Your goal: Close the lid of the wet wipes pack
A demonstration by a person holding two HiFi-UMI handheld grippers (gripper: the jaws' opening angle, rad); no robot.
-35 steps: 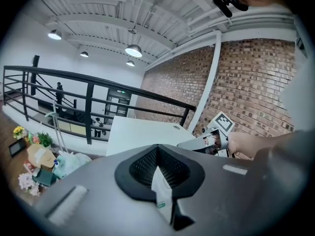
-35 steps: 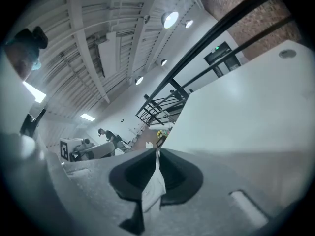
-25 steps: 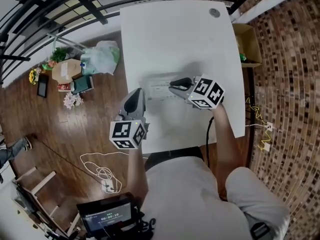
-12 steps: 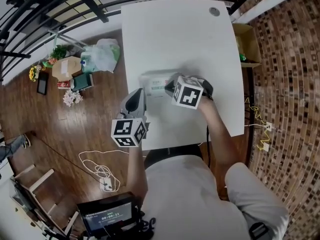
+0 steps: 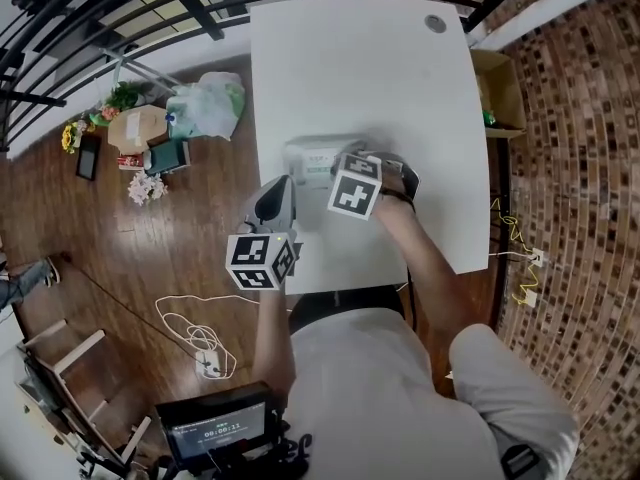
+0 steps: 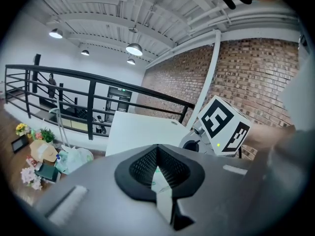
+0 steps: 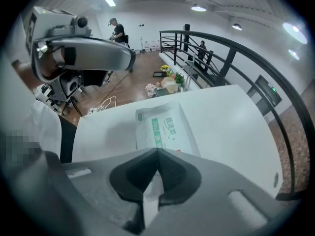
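The wet wipes pack (image 5: 308,156), white with green print, lies flat on the white table (image 5: 360,68). My right gripper (image 5: 338,172) points steeply down over the pack's right end, jaws shut with nothing between them. In the right gripper view the pack (image 7: 167,129) stretches away from just under the fingertips (image 7: 157,154); whether they touch it I cannot tell. My left gripper (image 5: 280,184) hovers by the pack's near left corner, jaws shut and empty. Its own view shows a sliver of the pack (image 6: 158,177) below the shut tips (image 6: 157,149).
A round cable grommet (image 5: 435,24) sits at the table's far right corner. A cardboard box (image 5: 497,88) stands off the table's right side. Plastic bags and flowers (image 5: 200,113) lie on the wooden floor at the left, and cables (image 5: 200,338) near the person's feet.
My right gripper has swung left from beside the pack to over its right end, tipped from near level to steeply down, and shut its jaws. The left gripper has hardly moved.
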